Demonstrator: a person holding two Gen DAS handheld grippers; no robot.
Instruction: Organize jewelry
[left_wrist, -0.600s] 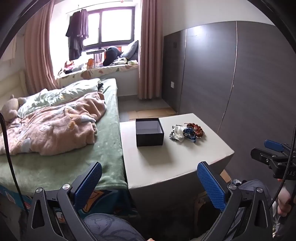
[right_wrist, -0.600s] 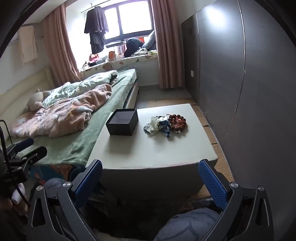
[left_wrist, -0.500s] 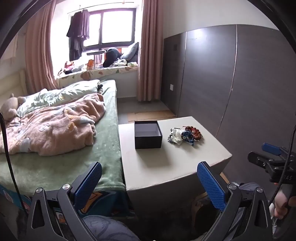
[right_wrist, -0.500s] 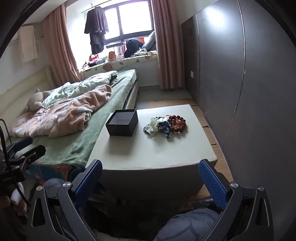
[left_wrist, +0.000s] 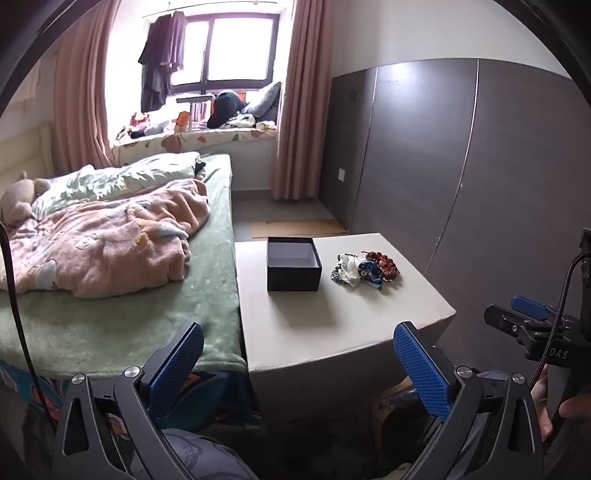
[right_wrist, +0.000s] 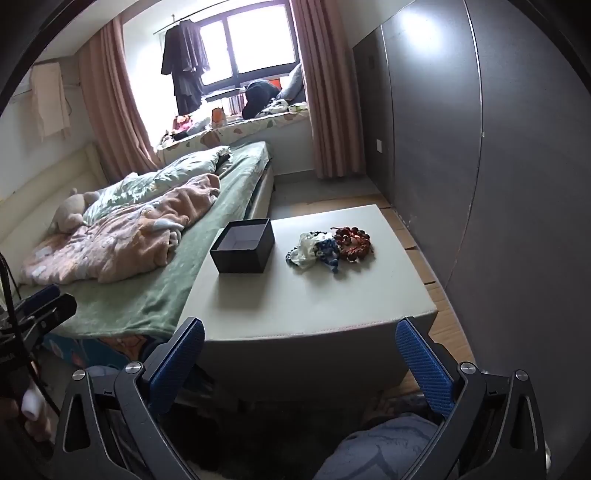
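Left wrist view: the left tool (left_wrist: 298, 362) hangs short of the near edge of the pale worktop (left_wrist: 332, 332), its blue-padded fingers spread wide with nothing between them. On the worktop, a black open box (left_wrist: 293, 264) with a pale inside stands toward the far left corner, close to the edge that meets the bed (left_wrist: 110, 302). Just beside it, toward the far right corner, lies a small heap of jewelry: a white-and-grey piece (left_wrist: 345, 269), a blue beaded piece (left_wrist: 370, 271) touching it, and a red-brown bead bracelet (left_wrist: 386, 263) against that. The right tool (left_wrist: 532, 321) shows at the right margin, well off the worktop; from here I cannot tell how far it is parted.

Right wrist view: the right tool (right_wrist: 300, 360) is likewise spread wide and holds nothing, hovering before the worktop's (right_wrist: 314, 310) near edge. The black box (right_wrist: 243, 249) stands at the far left; the white piece (right_wrist: 306, 251), blue piece (right_wrist: 328, 251) and red-brown bracelet (right_wrist: 352, 240) lie in a touching row to its right, apart from the box. A pink blanket (right_wrist: 122, 243) lies crumpled on the bed.
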